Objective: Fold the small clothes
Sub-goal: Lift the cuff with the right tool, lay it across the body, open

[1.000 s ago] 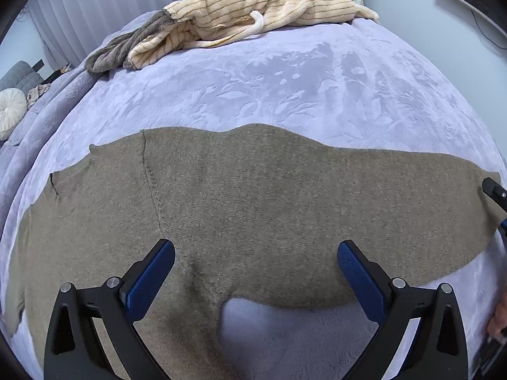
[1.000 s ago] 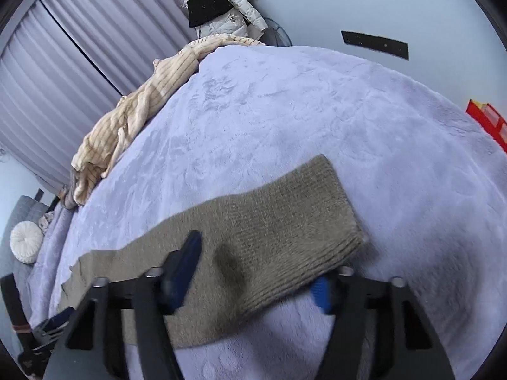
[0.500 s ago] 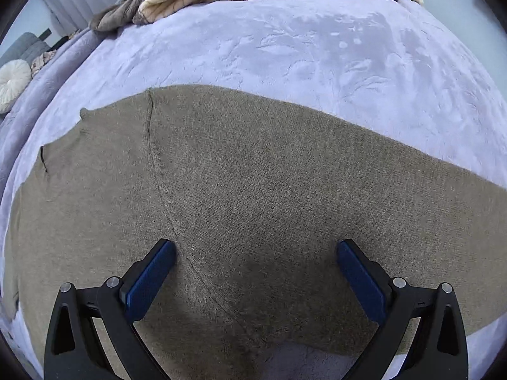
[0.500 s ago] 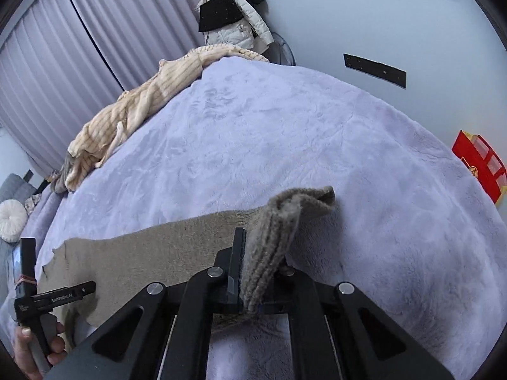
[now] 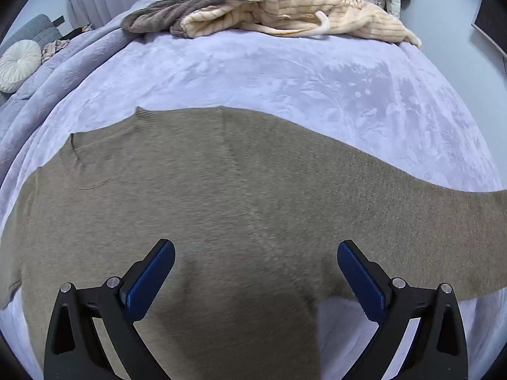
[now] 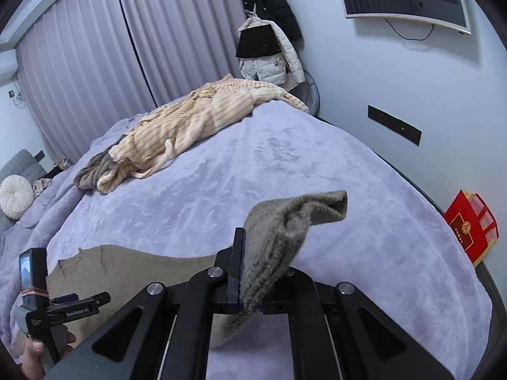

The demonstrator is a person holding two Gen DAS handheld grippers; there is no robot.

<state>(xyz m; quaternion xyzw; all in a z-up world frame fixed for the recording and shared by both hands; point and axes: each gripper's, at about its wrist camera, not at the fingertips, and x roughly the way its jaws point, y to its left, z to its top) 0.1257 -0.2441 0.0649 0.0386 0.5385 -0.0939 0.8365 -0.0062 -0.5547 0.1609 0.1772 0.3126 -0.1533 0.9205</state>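
Note:
A taupe knit sweater point(image 5: 221, 196) lies spread flat on the lavender bed cover point(image 5: 285, 82), its sleeve stretching off to the right. My left gripper point(image 5: 256, 269) is open and hovers just above the sweater's body, touching nothing that I can see. My right gripper point(image 6: 250, 272) is shut on the sweater's sleeve cuff point(image 6: 291, 221) and holds it lifted above the bed, the cuff end flopping to the right. The rest of the sweater point(image 6: 133, 269) lies flat at lower left in the right wrist view, where the left gripper point(image 6: 79, 304) also shows.
A cream striped garment point(image 5: 301, 9) and a grey knit point(image 5: 177, 12) lie heaped at the bed's far edge. A round white cushion point(image 5: 19, 63) sits far left. A red box point(image 6: 472, 224) stands beyond the bed's right edge. Curtains and hanging jackets point(image 6: 269, 50) are behind.
My right gripper closed on the sleeve cuff and raised it off the bed. My left gripper moved in over the sweater's body and stayed open.

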